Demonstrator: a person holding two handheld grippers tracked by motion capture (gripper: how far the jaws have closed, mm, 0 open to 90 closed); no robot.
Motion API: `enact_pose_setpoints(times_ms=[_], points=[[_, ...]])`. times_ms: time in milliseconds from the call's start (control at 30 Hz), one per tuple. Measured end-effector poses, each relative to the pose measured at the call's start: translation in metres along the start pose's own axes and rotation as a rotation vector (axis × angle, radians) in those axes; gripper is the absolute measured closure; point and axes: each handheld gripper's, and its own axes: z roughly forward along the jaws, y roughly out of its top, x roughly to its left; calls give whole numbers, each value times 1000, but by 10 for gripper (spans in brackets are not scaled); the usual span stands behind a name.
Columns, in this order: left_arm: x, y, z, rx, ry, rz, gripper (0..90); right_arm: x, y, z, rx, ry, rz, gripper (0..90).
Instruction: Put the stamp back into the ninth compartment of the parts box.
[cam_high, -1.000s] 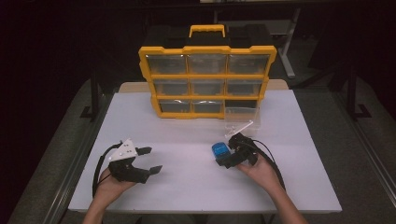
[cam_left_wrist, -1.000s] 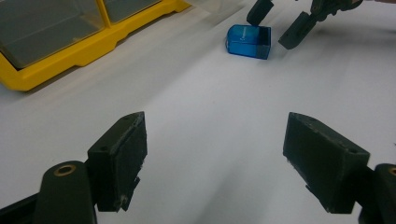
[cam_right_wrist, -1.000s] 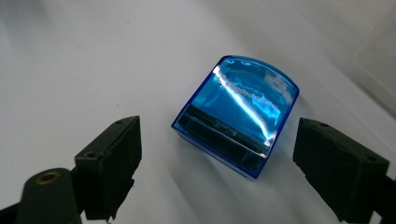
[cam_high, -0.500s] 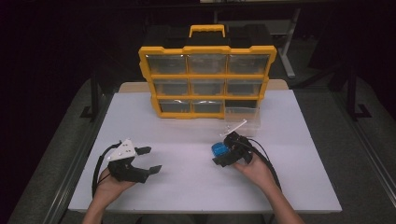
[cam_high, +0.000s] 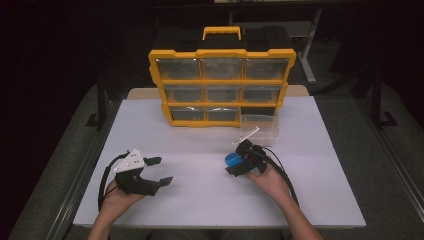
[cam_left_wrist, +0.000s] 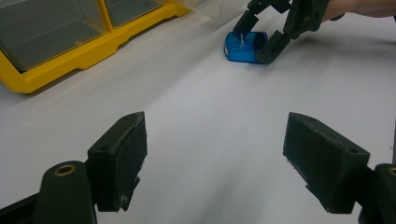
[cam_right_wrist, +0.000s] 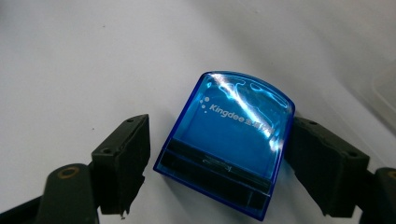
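The right gripper (cam_right_wrist: 215, 163), jaws just closing, straddled the translucent blue plastic box (cam_right_wrist: 229, 140); its 9 o'clock pad (cam_right_wrist: 122, 163) stood clear, so the box might have skewed and slipped. The left gripper (cam_left_wrist: 229, 163) gaped wide, empty.

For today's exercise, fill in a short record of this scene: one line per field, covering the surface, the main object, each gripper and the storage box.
surface: white table
main object: blue translucent case, lying flat on the table, printed "Kingdee"
right gripper: jaws on either side of the blue case, just been closing; right jaw at its edge, a gap at the left one
left gripper: jaws wide open, nothing between them, over bare table
storage box: yellow organizer standing upright at the far side, clear drawers
beside organizer: clear drawer on the table
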Motion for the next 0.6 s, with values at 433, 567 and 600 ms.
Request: enact_pose_setpoints(times_ms=[433,567,600], points=[[0,0,0,-1,-1,-1,215,0,2,1,7,-20,-11,279],[0,0,0,-4,0,-2,215,1,2,0,12,-24,-17,316],[0,0,0,-4,-1,-2,215,1,3,0,12,-24,-18,322]])
